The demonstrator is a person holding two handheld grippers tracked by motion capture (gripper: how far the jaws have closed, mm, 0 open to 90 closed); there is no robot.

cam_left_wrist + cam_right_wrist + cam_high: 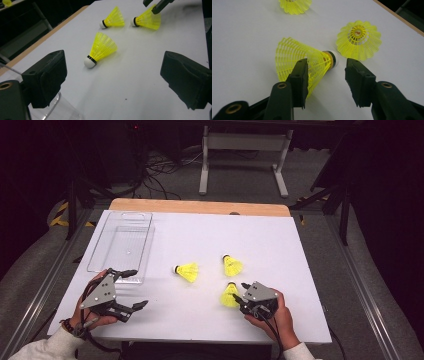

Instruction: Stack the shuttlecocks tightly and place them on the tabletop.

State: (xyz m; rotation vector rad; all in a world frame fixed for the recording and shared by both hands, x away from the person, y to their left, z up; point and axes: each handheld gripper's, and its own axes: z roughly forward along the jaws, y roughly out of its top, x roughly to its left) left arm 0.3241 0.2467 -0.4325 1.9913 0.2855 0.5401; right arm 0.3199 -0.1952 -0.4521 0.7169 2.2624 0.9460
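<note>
Two grippers at the near edge. Left gripper (134, 289) low over bare table beside the tray's near end, jaws spread wide, nothing between them. Right gripper (242, 293) tilted down at the nearest shuttlecock (229, 296): jaws partly open and astride its cone; in the right gripper view, left pad touching or overlapping the mesh skirt, right pad clear of the cork end, so not yet pinched.

Three shuttlecocks, all yellow plastic, lattice skirts flaring to scalloped rims, rounded white corks with a dark or gold band. Nearest one on its side, cork pointing away from the gripper's body. Second shuttlecock (232, 266) just beyond, well clear of the first, cork toward the far edge. Third shuttlecock (188, 271) out to the left near the table's middle, on its side, cork pointing left, apart from the other two.

One clear plastic tray (101, 247), long and rectangular with rounded corners, empty, along the left side, running from near the left gripper toward the far edge.

One white tabletop (260, 235), smooth and matt, with a strip of pale wood edge (200, 206) along the far side. Wide open white surface between tray and shuttlecocks, and beyond them to the far and right edges.
</note>
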